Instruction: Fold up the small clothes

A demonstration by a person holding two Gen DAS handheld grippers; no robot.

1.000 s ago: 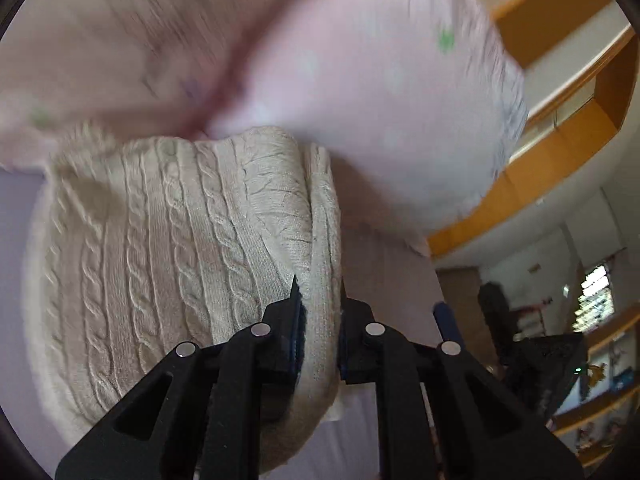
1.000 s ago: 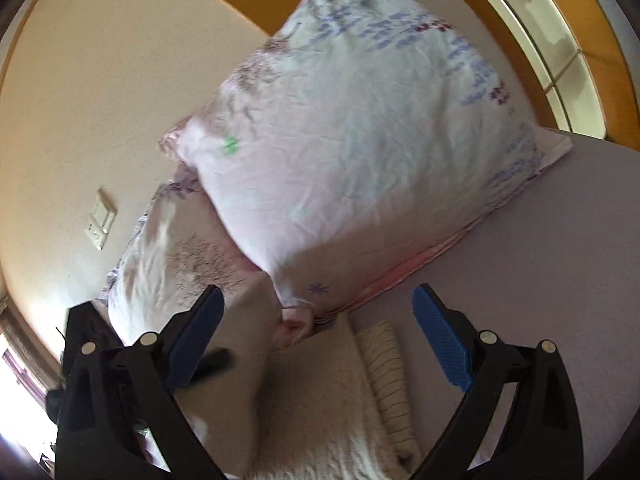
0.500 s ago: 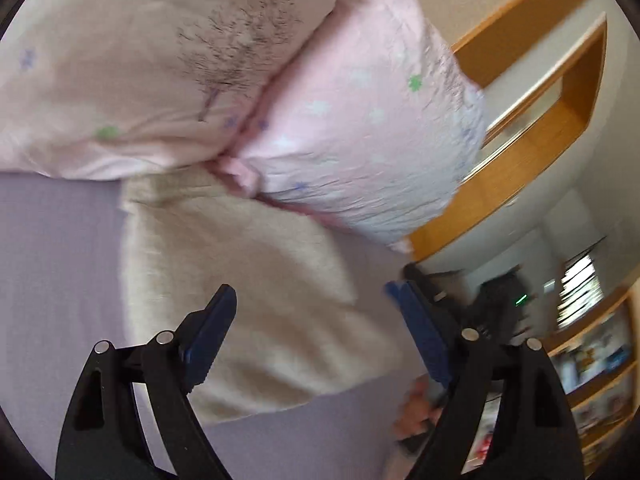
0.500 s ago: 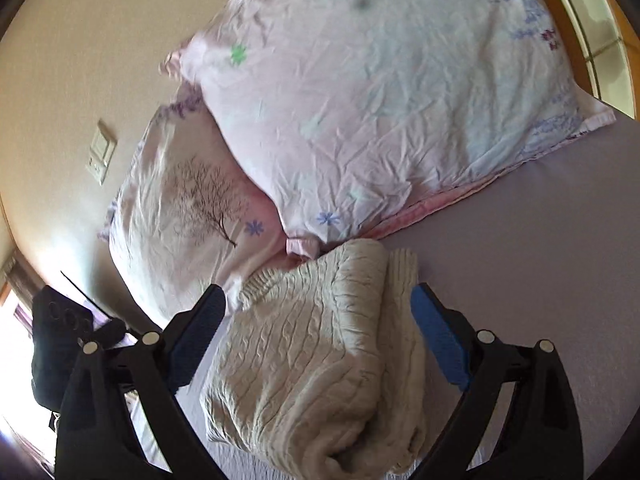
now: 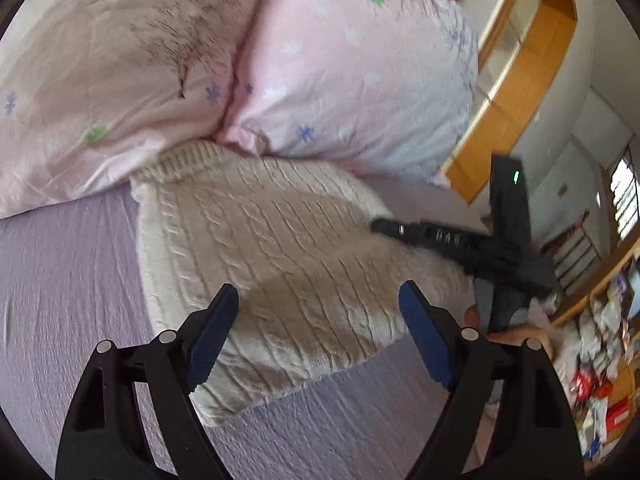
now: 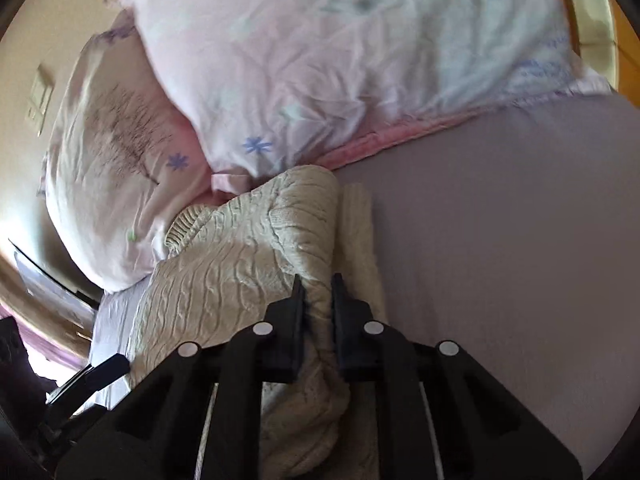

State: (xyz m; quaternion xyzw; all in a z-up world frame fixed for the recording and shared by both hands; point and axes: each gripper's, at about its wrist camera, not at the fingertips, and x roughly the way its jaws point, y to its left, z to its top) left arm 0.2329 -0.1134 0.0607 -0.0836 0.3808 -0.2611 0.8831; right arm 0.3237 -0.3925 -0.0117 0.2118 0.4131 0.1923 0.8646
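Sweater (image 5: 276, 264), cream cable-knit, folded, lies on the lavender bed (image 5: 60, 280) at its head end, touching two pink pillows (image 5: 344, 68). Right gripper (image 6: 317, 294) jaws clenched on a sweater edge. Left gripper (image 5: 316, 312) jaws spread wide, above the knit, gripping nothing.

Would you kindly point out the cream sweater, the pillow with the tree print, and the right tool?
cream sweater (image 5: 280, 248): left wrist view, its cable-knit top face.
tree-print pillow (image 5: 120, 60): left wrist view, beside the printed tree.
right tool (image 6: 318, 300): right wrist view, between its tips.
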